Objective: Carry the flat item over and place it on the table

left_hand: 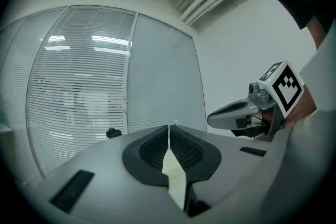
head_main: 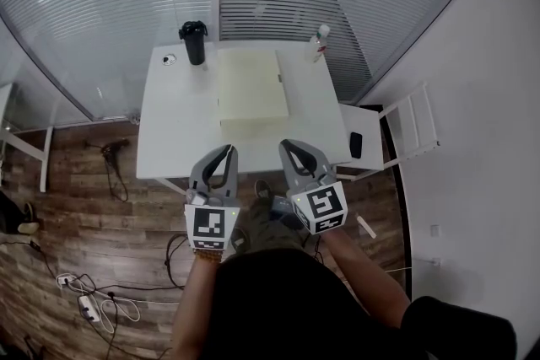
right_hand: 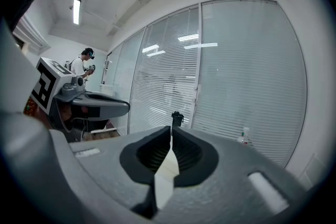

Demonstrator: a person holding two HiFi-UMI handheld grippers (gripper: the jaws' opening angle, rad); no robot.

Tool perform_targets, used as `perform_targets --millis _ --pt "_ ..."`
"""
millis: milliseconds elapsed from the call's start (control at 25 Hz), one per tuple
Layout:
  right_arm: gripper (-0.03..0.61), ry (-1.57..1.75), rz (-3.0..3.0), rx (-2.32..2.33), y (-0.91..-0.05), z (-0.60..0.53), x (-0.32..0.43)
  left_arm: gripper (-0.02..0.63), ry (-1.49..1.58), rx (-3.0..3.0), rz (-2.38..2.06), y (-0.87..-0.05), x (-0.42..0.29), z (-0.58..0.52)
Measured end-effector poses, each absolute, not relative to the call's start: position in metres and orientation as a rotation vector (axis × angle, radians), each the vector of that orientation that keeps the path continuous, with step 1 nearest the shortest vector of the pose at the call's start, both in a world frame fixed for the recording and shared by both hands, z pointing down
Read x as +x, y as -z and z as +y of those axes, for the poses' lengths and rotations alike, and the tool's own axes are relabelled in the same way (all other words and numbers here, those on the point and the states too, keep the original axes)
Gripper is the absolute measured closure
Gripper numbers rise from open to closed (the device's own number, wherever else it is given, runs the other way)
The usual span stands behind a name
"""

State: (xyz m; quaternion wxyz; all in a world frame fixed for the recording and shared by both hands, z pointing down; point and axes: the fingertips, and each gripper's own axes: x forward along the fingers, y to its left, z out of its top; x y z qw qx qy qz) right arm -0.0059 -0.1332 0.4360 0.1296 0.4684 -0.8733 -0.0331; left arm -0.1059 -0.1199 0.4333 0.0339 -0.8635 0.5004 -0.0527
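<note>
The flat item is a pale cream sheet point(head_main: 251, 86) lying in the middle of the white table point(head_main: 169, 139). Both grippers hover side by side just off the table's near edge, apart from the sheet. The left gripper point(head_main: 228, 149) is shut with its tips touching and nothing between them. The right gripper point(head_main: 287, 144) is shut and empty too. In the left gripper view, the left gripper point(left_hand: 168, 128) shows its ribbed pads point(left_hand: 155, 147) meeting at the tip. In the right gripper view, the right gripper point(right_hand: 171, 129) looks the same.
A black tumbler point(head_main: 194, 42) stands at the table's far left, with a small round thing point(head_main: 170, 60) beside it. A clear bottle point(head_main: 317, 42) is at the far right. A white chair point(head_main: 396, 131) holding a dark phone point(head_main: 355, 145) stands to the right. Cables point(head_main: 93, 299) lie on the wooden floor. A person point(right_hand: 84, 65) stands far off.
</note>
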Motion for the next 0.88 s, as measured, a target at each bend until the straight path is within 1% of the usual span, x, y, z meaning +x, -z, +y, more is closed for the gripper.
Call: perform_targets --millis 480,880 --pt "0.574 0.157 -2.523 1.309 -0.4391 -0.1258 -0.0158 0.597 0.201 -2.655 1.55 -0.4414 -0.1077 -0.117" --pt "0.577 0.11 -2.538 1.313 -0.445 -0.1264 -0.0132 0.597 0.239 -2.633 1.544 -0.4431 -0.1072 -0.1154"
